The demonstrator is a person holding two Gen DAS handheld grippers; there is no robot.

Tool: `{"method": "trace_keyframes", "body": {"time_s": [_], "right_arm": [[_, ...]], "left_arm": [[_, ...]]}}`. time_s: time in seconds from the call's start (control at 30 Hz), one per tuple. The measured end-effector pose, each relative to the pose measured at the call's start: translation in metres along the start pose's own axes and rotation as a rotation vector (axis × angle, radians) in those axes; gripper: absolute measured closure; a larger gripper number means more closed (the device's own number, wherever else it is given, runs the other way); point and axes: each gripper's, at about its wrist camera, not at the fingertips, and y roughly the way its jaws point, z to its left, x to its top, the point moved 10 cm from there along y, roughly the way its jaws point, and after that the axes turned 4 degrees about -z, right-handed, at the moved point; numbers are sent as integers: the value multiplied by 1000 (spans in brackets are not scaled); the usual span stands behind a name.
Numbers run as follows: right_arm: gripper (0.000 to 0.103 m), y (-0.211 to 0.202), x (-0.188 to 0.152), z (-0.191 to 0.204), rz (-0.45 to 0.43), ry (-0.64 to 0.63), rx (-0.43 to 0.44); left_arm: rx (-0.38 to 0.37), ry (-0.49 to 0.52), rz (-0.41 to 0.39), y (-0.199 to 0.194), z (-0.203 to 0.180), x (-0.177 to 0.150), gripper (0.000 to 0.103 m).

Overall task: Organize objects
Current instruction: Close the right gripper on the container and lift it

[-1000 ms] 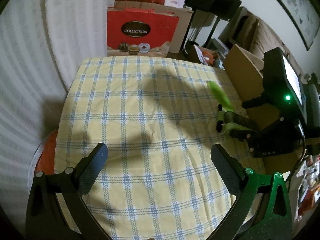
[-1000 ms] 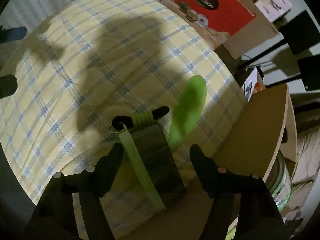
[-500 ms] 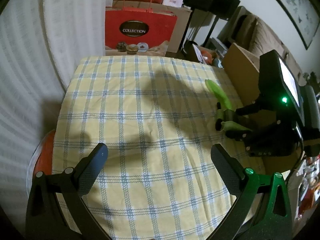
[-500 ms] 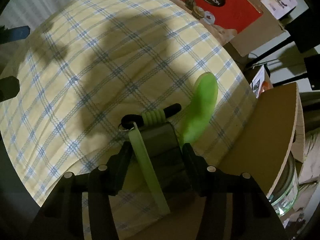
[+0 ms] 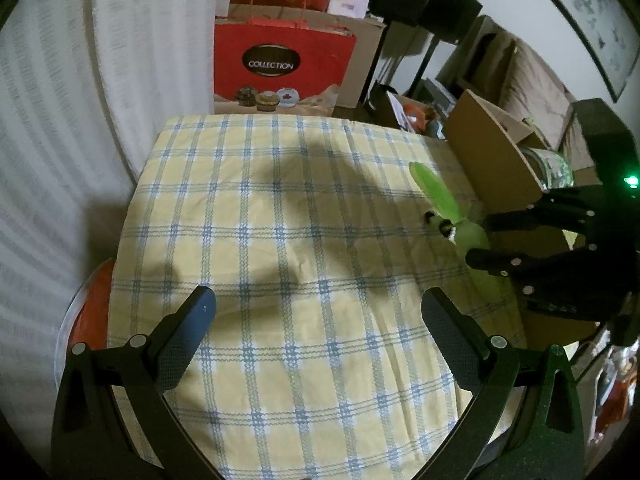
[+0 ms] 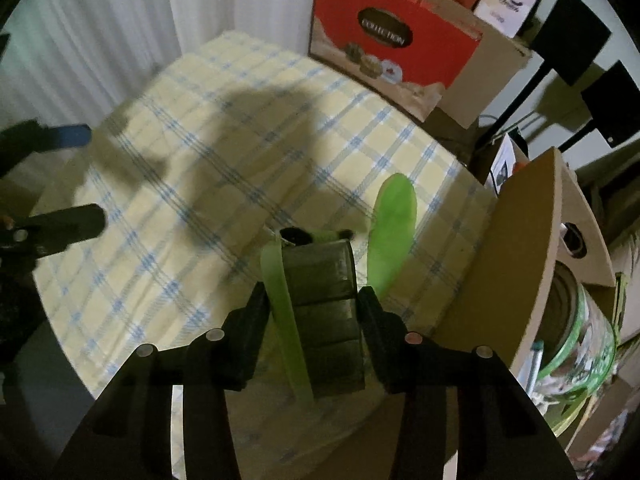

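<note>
Left wrist view: looks down on a table under a yellow and blue checked cloth (image 5: 280, 240), bare between the wide-spread jaws of the left gripper (image 5: 318, 312), nothing held there. Shows, at the right edge of the cloth, the right gripper (image 5: 478, 240) clamped on a green and dark object (image 5: 472, 236), with a light green flat blade (image 5: 434, 192) lying on the cloth just beside it. Shows a brown cardboard box (image 5: 492, 160) right of the table, a red paper bag marked COLLECTION (image 5: 280, 64) beyond the far edge, and a white curtain (image 5: 60, 120) along the left. Right wrist view: shows the right gripper (image 6: 312, 312) half closed, jaws just drawn in, pads pressing both sides of the dark ribbed block with a green strap (image 6: 324, 300), its front end tilted toward the cloth; contact with the cloth cannot be told. Places the green blade (image 6: 390, 232) just right of the block, lying on the cloth near the table's edge. Catches the left gripper's fingers (image 6: 68, 136) at far left, well apart from each other. Shows the cardboard box (image 6: 532, 240) at right, a green-printed tin (image 6: 580, 340) behind it, and the red bag (image 6: 392, 44) at top.
</note>
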Motion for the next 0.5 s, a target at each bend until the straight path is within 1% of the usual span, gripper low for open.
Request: {"method": "trace_keyframes", "body": {"time_s": [0.3,0.5], "right_arm": [[59,-32,-1,2,-119,80,42],[59,-52,-8,-1,-173,135,74]], "left_arm": [[-5,14,-7,-3,-12,4,0],[-8,13,-8,-2,-19,7,0]]}}
